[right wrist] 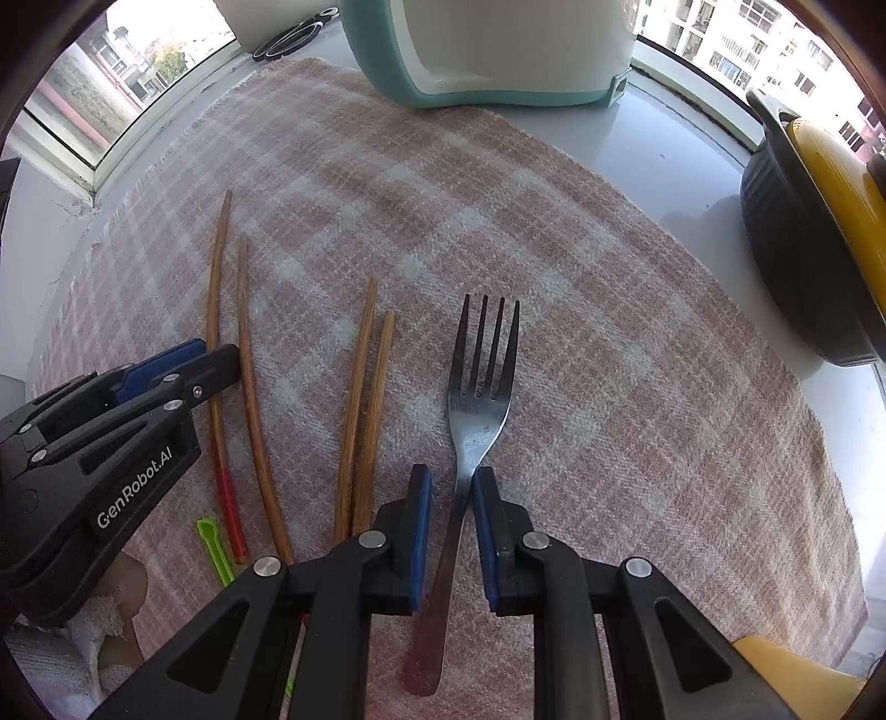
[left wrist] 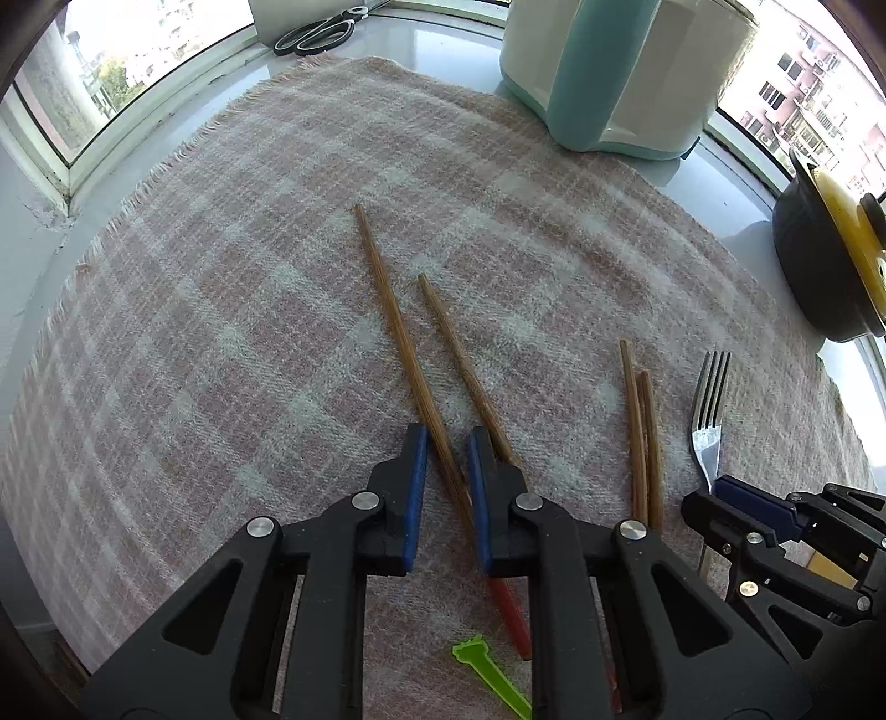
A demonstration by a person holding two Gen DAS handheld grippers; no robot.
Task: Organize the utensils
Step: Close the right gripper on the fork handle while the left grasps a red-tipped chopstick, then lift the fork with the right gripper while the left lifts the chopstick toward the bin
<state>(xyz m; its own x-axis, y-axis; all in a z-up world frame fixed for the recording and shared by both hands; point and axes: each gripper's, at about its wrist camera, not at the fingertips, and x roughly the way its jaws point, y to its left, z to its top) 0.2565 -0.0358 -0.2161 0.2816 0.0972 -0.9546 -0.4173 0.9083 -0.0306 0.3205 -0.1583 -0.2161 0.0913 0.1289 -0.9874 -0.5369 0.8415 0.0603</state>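
Observation:
Two long brown chopsticks lie on the checked cloth [left wrist: 249,310]. My left gripper [left wrist: 448,443] is open, its jaws straddling the left chopstick [left wrist: 398,327]; the second chopstick [left wrist: 459,360] passes under the right finger and has a red end. A shorter chopstick pair [left wrist: 642,432] lies to the right. My right gripper [right wrist: 451,482] is open around the neck of a metal fork [right wrist: 482,376] that rests on the cloth. The long chopsticks [right wrist: 249,387] and the short pair [right wrist: 362,399] also show in the right wrist view.
A white and teal utensil holder [left wrist: 620,72] stands at the back of the cloth. A dark pot with a yellow lid [left wrist: 830,255] sits at the right. Black scissors [left wrist: 315,33] lie by the window. A green plastic pick [right wrist: 213,548] lies near the front.

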